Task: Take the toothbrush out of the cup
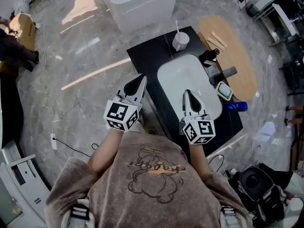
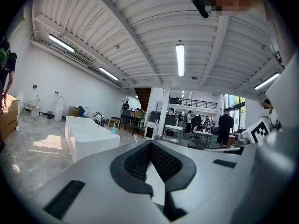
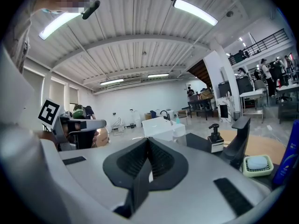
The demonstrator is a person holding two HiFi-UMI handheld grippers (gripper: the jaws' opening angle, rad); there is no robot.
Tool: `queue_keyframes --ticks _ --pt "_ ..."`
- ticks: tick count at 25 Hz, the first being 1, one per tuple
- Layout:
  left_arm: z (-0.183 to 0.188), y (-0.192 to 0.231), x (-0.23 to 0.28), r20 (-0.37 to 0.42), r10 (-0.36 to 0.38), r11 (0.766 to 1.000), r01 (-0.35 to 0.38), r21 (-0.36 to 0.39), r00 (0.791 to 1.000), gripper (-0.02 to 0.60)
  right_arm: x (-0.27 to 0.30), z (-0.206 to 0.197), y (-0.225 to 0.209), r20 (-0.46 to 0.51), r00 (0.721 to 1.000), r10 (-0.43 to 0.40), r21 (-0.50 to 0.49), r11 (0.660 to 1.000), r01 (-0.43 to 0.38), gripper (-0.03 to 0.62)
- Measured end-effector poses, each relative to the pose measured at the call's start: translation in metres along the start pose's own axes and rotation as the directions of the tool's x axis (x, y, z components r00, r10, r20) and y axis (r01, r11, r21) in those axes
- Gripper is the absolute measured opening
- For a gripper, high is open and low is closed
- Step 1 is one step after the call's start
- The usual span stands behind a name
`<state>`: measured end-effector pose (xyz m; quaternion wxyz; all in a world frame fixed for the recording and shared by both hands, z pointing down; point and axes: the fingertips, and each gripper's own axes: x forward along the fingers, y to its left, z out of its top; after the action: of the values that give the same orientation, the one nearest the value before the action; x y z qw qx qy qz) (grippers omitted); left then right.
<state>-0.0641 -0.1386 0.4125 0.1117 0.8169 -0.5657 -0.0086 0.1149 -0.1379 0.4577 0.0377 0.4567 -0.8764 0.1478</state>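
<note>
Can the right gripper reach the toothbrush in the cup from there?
Probably yes. Only the open sink lies between the right gripper and the cup holding the toothbrush, with nothing blocking the way. Its jaws are shut, so they would need to open first.

Glossy grey floor (image 1: 71,37), white bathtub (image 1: 140,4), ribbed white ceiling (image 2: 140,31).

Bright all round, even indoor light, nothing dim. Ceiling tube lights (image 2: 180,59) long strips, blown out white in both gripper views. Bit of daylight through windows (image 2: 232,107) far right too. Head view: shiny marble floor (image 1: 80,8) throws pale glare patch top left plus streaky reflections. Shadows soft, barely there. Heavy fisheye everywhere, black corners, straight lines bowed at edges. Left gripper (image 2: 150,144) and right gripper (image 3: 148,140) shells near lens slightly soft. Background people (image 2: 225,125) tiny, mushy.
</note>
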Motion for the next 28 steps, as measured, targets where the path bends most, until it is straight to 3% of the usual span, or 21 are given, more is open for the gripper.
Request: queue_keyframes --ticks 14,21,28 --pt "0.037 0.080 0.098 -0.052 -0.169 0.986 0.169 0.001 0.984 0.020 0.105 0.040 -0.006 0.006 0.991 -0.134 0.003 0.991 0.134 0.003" --pt "0.038 0.110 0.127 -0.075 -0.257 0.966 0.257 -0.004 0.964 0.020 0.141 0.047 -0.004 0.047 0.975 -0.216 0.022 0.976 0.215 0.003" --pt "0.033 0.115 0.149 -0.088 -0.326 0.945 0.327 -0.002 0.941 0.020 0.153 0.048 -0.012 0.078 0.958 -0.277 0.034 0.961 0.275 0.003"
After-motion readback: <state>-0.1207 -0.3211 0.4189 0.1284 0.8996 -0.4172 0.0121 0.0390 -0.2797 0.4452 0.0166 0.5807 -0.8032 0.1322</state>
